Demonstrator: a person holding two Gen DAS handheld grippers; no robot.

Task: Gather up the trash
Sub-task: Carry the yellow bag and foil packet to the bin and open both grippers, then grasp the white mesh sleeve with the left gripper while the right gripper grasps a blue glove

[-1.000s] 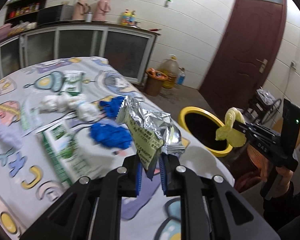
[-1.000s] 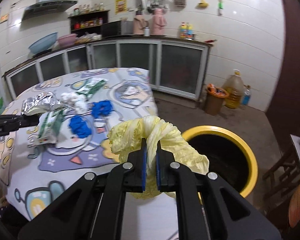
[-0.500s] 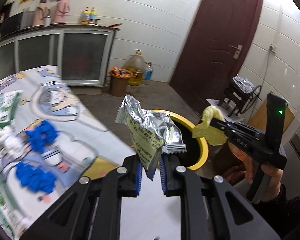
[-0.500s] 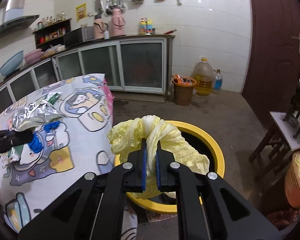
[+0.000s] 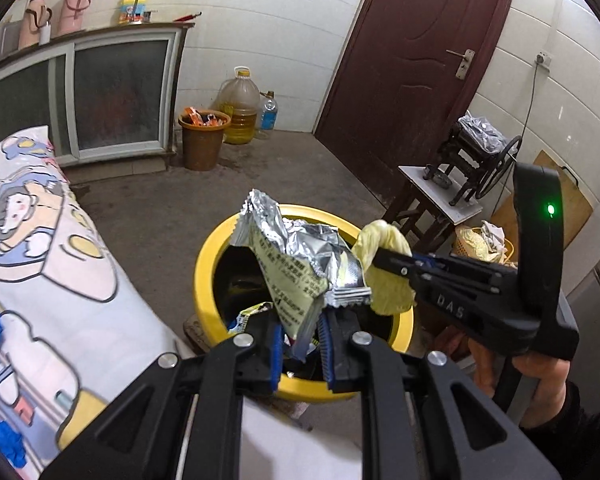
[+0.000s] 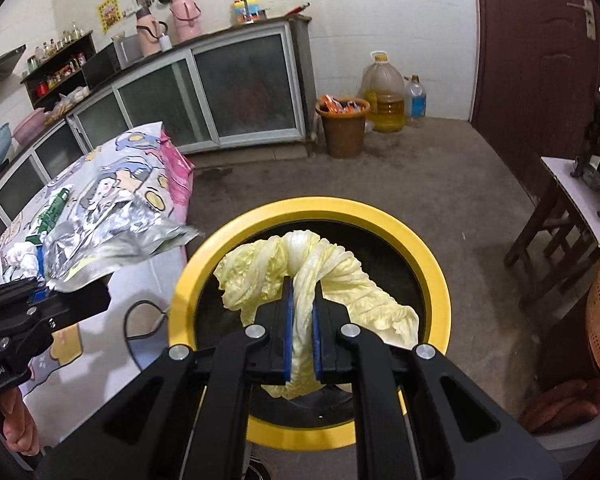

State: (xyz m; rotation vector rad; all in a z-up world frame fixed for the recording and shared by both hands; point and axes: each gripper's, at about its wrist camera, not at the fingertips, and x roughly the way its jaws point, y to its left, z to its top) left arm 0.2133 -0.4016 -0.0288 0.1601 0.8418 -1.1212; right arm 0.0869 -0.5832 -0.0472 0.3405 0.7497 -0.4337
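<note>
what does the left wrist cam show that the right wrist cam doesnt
Only the left wrist view shows wrappers already inside the yellow bin and the printed side of the foil wrapper. Only the right wrist view shows the tissue and green packet left on the table. Both show the cabbage leaf, brown bucket and oil jug.

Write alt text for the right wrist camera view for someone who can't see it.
The right gripper holds a pale yellow cabbage leaf directly over the open yellow trash bin. At left, the left gripper holds a crumpled silver snack wrapper beside the cartoon-print tablecloth.
</note>
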